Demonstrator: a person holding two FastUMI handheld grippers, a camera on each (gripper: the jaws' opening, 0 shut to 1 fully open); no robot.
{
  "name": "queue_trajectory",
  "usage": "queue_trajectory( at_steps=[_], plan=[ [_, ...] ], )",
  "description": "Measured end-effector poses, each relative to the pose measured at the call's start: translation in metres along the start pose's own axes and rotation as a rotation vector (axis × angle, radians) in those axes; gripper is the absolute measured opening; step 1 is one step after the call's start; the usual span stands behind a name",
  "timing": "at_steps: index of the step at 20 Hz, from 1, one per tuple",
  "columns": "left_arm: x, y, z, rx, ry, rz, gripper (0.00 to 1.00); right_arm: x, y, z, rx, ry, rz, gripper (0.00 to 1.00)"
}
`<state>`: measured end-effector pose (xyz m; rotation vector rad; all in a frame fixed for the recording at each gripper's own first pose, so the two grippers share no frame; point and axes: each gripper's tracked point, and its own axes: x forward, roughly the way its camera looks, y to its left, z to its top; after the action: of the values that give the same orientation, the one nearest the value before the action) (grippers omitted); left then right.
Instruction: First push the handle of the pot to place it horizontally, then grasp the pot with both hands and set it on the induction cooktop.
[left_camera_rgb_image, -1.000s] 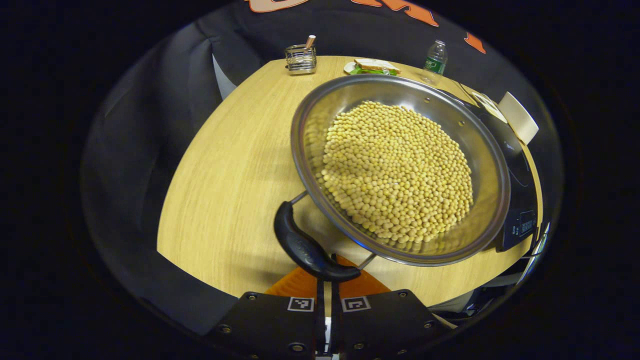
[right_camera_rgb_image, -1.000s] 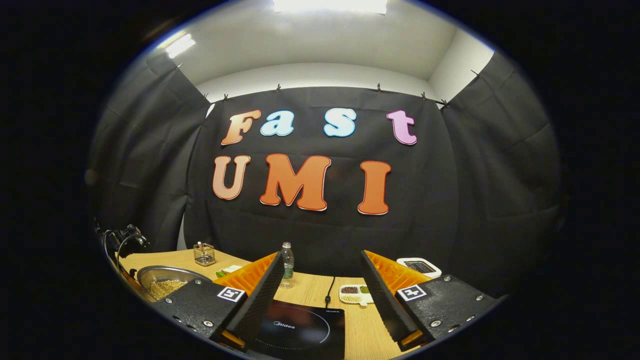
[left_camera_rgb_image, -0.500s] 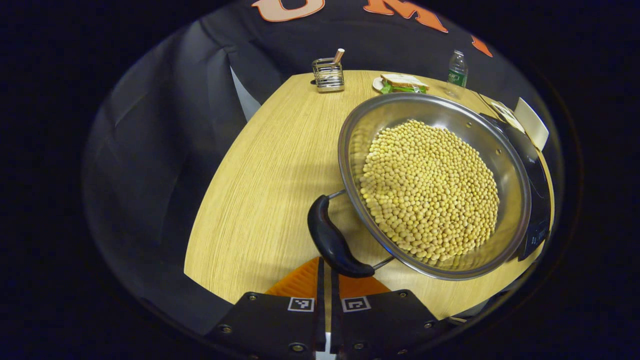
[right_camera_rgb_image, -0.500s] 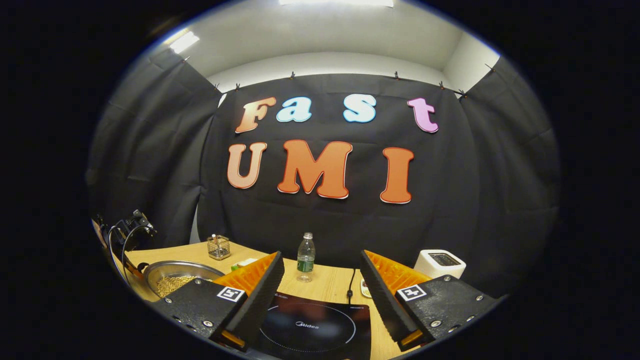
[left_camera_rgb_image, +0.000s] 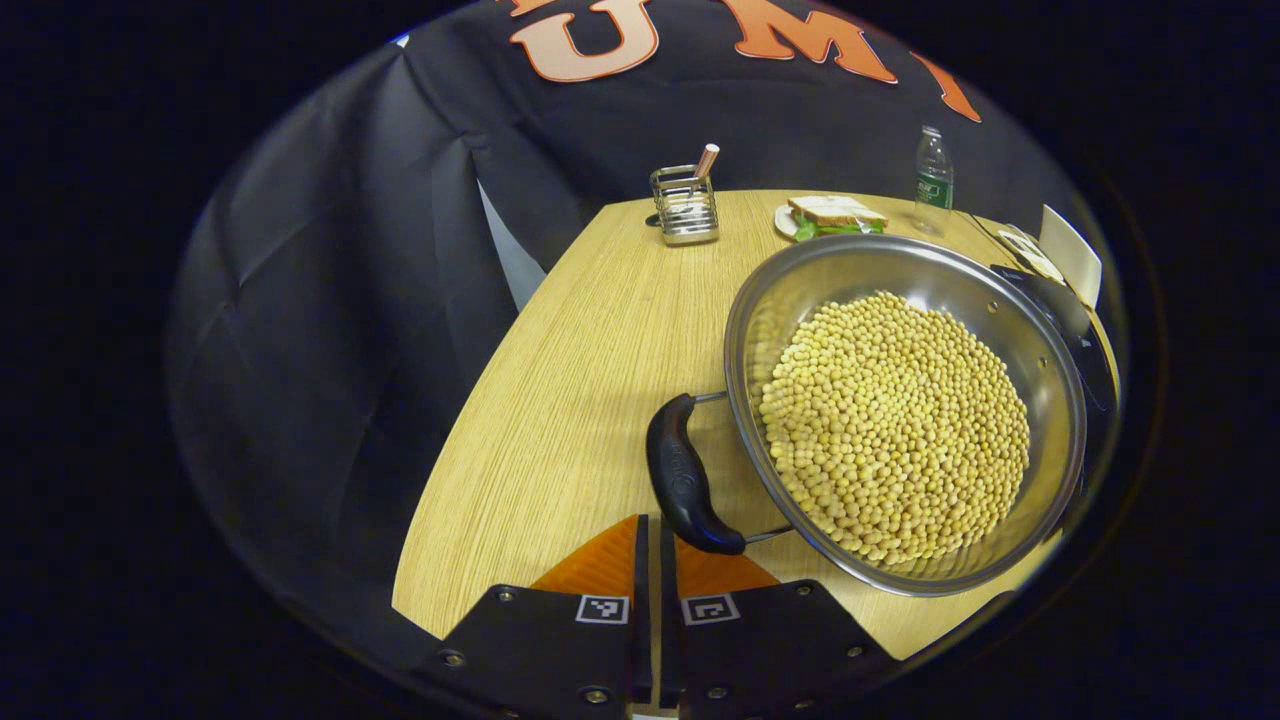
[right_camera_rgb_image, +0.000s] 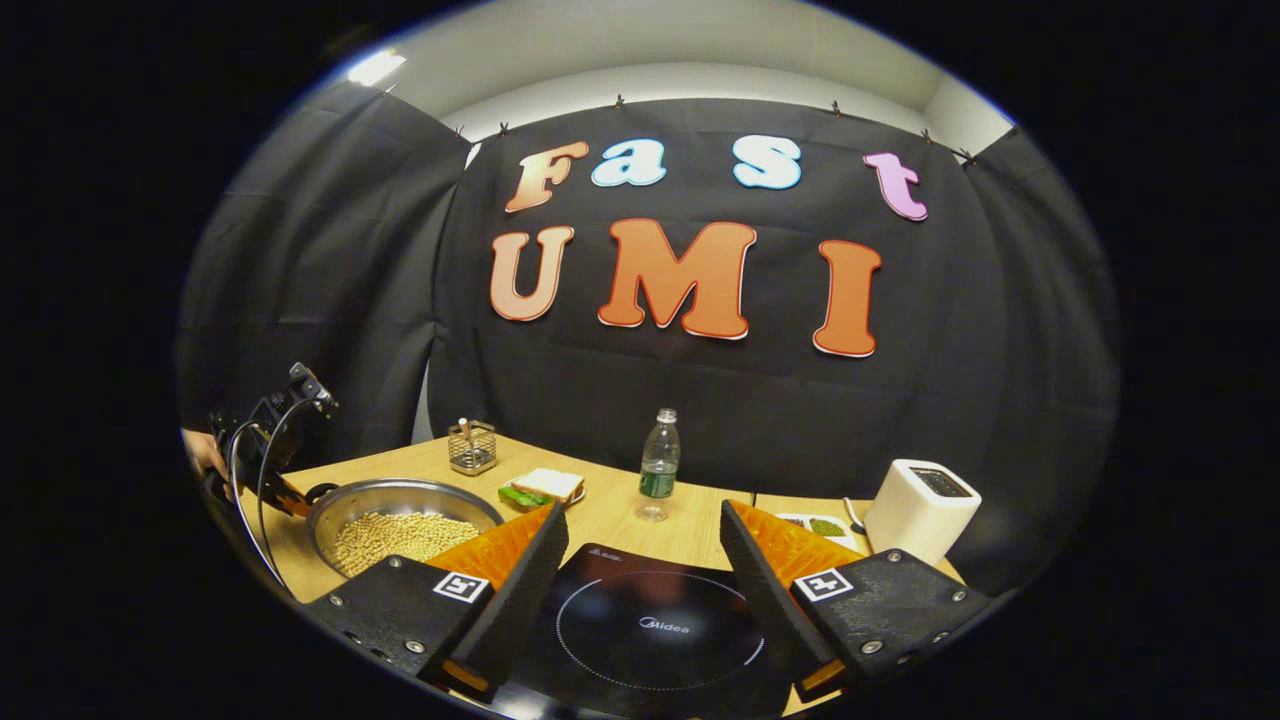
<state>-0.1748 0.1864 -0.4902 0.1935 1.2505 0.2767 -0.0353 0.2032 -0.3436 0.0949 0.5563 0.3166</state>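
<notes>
The pot (left_camera_rgb_image: 905, 300) is a wide, round bowl of shiny metal. It is full of small, round, yellow beans (left_camera_rgb_image: 895, 425). On its near side sits a black handle (left_camera_rgb_image: 683, 480), smooth and curved, held on by two thin metal rods. The handle lies flat, out to the side of the rim. The pot sits on the table (left_camera_rgb_image: 580, 380), at the left of the cooktop (right_camera_rgb_image: 655, 625).

The left gripper (left_camera_rgb_image: 648, 530) has its fingers pressed together with nothing between them. Their tips are just beside the lower end of the handle; I cannot tell if they touch it.

The right gripper (right_camera_rgb_image: 645, 560) has its fingers spread wide with nothing between them. It hangs over the cooktop, a flat, glossy black slab with a thin circle drawn on it.

The table is pale wood with fine straight grain and a rounded edge. At the back stand a small wire basket (left_camera_rgb_image: 686, 205), a sandwich (left_camera_rgb_image: 832, 213) on a plate and a clear plastic bottle (right_camera_rgb_image: 657, 475). A white box with rounded corners (right_camera_rgb_image: 920, 505) stands at the right. Black cloth with soft folds hangs all round the booth, under a white ceiling.
</notes>
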Motion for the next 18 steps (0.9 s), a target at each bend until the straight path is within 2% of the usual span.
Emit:
queue_trajectory(
  at_steps=[8,9,10,11,12,13,18],
  plan=[
    [0.019,0.008,0.024,0.017,-0.11,-0.006,0.05,0.016,0.053,-0.04,0.031,0.164,0.09,0.96],
    [0.02,0.01,0.026,0.02,-0.121,-0.006,0.0,0.019,0.059,-0.043,0.041,0.184,0.1,0.96],
    [0.022,0.011,0.03,0.022,-0.129,-0.004,0.04,0.02,0.066,-0.048,0.054,0.204,0.11,0.96],
    [0.023,0.012,0.031,0.025,-0.138,-0.002,0.04,0.022,0.073,-0.054,0.067,0.225,0.12,0.96],
    [0.025,0.013,0.034,0.027,-0.144,-0.001,0.0,0.024,0.078,-0.058,0.078,0.246,0.127,0.95],
    [0.027,0.013,0.037,0.028,-0.159,0.001,0.04,0.025,0.084,-0.063,0.085,0.265,0.134,0.96],
    [0.036,0.015,0.045,0.013,-0.215,-0.008,0.04,0.033,0.109,-0.089,0.103,0.356,0.156,0.96]
  ],
)
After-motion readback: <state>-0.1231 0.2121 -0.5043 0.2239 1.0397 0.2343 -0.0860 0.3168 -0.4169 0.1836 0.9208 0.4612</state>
